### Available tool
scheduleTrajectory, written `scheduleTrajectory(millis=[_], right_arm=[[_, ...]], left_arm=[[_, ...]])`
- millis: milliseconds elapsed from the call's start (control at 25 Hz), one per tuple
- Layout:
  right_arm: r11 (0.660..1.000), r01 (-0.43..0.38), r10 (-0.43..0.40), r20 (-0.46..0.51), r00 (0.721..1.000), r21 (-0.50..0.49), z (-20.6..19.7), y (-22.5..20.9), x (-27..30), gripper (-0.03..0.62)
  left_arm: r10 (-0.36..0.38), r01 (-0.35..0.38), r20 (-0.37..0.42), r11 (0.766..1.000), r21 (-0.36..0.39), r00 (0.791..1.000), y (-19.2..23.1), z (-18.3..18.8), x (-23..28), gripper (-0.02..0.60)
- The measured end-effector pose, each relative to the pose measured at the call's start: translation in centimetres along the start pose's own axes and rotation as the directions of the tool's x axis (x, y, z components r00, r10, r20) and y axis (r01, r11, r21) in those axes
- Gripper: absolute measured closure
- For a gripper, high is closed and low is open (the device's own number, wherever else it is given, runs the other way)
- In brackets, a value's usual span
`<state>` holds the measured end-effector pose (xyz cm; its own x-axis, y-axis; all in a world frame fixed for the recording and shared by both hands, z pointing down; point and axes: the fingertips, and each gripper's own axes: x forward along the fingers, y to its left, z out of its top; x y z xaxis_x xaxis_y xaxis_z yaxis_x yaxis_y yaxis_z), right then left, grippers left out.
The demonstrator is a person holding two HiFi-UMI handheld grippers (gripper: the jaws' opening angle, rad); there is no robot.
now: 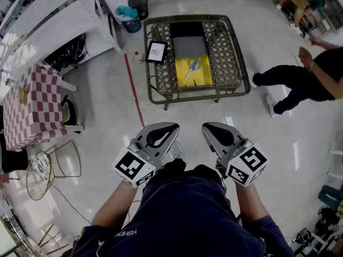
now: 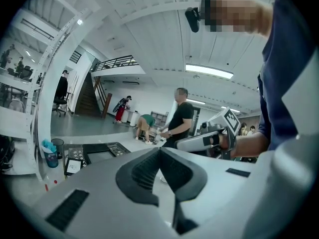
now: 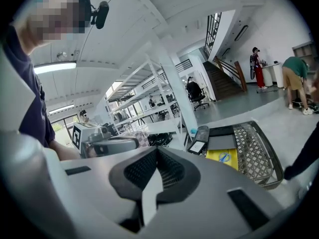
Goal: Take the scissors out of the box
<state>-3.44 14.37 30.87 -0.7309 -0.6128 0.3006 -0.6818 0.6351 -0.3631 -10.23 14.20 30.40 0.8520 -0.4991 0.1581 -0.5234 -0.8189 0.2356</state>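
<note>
Scissors (image 1: pixel 192 69) slant lengthwise in the box (image 1: pixel 203 78); left hand-held gripper (image 1: pixel 172 128) and right hand-held gripper (image 1: pixel 207 127) closed, empty.

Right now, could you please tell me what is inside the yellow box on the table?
Blue-handled scissors lie flat inside the yellow box. Nothing else shows there; the patch beneath the scissors is covered.

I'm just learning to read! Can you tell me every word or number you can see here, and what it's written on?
"YISHEN": white letters on the person's dark shirt, seen in the head view.
Marker cubes on the left gripper and right gripper: black-and-white squares only, no letters or numbers.
White card on the wicker table: its print is too small to read.
Nothing else is readable.
</note>
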Motion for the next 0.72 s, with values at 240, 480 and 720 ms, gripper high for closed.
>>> scheduleTrajectory(millis=[240,480,720], right_arm=[[1.0,0.01,-0.01,-0.014,1.0,0.012,0.4,-1.3,1.9,0.577],[1.0,0.009,-0.009,-0.028,1.0,0.023,0.8,-3.3,3.3,0.577],[0.999,-0.002,0.004,-0.041,0.999,0.04,1.6,-6.5,4.8,0.577]], left_arm=[[0.01,-0.01,-0.005,1.0,-0.024,1.0,2.5,-0.1,0.7,0.557],[0.002,-0.003,-0.021,1.0,-0.031,1.0,4.3,-0.3,2.3,0.557],[0.018,-0.02,-0.038,0.999,-0.047,0.999,6.5,-0.2,4.9,0.557]])
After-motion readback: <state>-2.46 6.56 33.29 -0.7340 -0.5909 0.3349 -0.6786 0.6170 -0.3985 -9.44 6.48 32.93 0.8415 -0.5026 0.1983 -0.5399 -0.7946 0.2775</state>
